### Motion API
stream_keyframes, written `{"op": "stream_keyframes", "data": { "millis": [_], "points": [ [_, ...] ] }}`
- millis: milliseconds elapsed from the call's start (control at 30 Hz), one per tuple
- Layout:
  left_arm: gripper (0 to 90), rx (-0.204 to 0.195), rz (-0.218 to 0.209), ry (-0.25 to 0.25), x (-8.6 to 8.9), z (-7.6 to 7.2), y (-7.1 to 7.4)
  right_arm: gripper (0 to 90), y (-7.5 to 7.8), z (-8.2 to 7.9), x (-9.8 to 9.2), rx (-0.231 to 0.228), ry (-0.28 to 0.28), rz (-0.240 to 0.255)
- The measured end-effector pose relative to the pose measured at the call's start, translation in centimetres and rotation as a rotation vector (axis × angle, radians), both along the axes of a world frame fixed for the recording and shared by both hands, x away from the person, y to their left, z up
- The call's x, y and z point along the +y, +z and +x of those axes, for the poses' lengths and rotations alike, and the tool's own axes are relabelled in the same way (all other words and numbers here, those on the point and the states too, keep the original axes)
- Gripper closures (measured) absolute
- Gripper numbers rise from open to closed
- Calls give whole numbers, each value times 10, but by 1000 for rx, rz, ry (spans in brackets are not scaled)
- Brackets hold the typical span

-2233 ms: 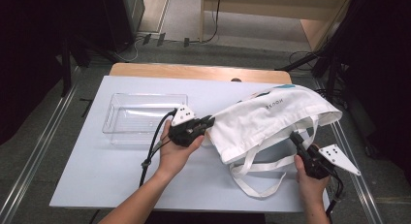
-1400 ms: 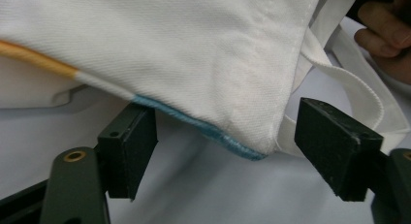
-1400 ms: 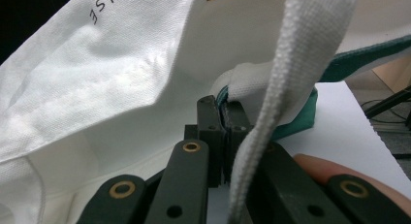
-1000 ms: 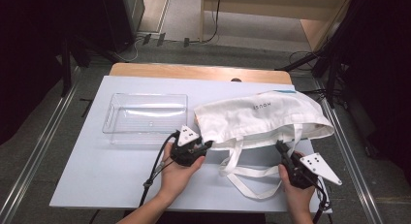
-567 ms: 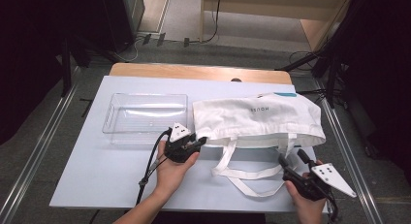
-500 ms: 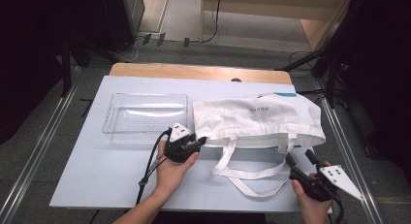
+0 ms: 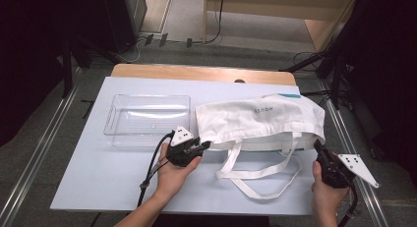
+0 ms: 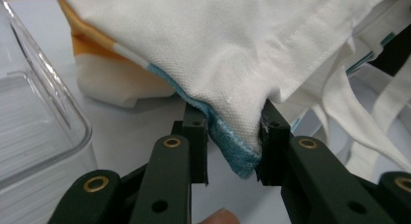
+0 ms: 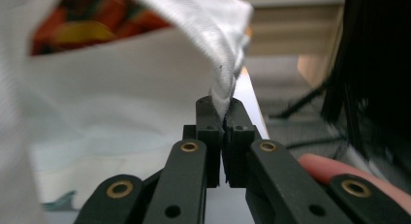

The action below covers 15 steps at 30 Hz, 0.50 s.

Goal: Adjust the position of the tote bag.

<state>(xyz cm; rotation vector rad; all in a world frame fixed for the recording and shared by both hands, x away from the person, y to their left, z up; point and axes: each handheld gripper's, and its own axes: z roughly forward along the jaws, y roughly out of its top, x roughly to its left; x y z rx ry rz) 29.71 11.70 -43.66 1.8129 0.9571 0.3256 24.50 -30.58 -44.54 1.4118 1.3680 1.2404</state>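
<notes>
A white tote bag point(image 7: 260, 121) lies flat on the white table point(image 7: 98, 178), its long straps point(image 7: 255, 175) looping toward the front edge. My left gripper point(image 7: 205, 145) is at the bag's left front corner. In the left gripper view, the left gripper point(image 8: 235, 146) is shut on that blue-edged corner of the bag point(image 8: 218, 49). My right gripper point(image 7: 317, 144) sits at the bag's right front corner. In the right gripper view, the right gripper point(image 9: 224, 120) is shut on a bunched edge of the bag point(image 9: 97, 88). Something orange and red shows inside the bag's mouth point(image 9: 97, 25).
A clear plastic tray point(image 7: 147, 97) stands left of the bag, close to the left gripper, its wall also in the left gripper view point(image 8: 43, 117). A wooden strip point(image 7: 206, 72) borders the table's far edge. Metal rails point(image 7: 34, 158) run along both sides.
The bag has settled flatter on the table. My right gripper drifted right along the front edge and now grips the bag's right front corner. The left hand has stayed almost still.
</notes>
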Motion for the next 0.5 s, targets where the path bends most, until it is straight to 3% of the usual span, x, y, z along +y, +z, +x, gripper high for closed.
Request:
{"op": "stream_keyframes", "data": {
  "millis": [167, 267, 333, 433, 500],
  "points": [
    [754, -66, -26, -34, 4, -4, 24, 898, 19, -20, 9, -129, 11, -53],
    [785, -71, -95, -31, 17, 1, 42, 899, 28, -28, 0, -170, -6, -19],
    [798, -86, -119, -45, 21, 2, 53, 900, 33, -33, -4, -192, -13, -14],
    [801, -147, -120, -52, 20, -3, 67, 900, 44, -44, 5, -249, -24, -70],
    [798, -153, -106, -37, 19, -6, 68, 898, 49, -51, 12, -285, -36, -92]
  ]
}}
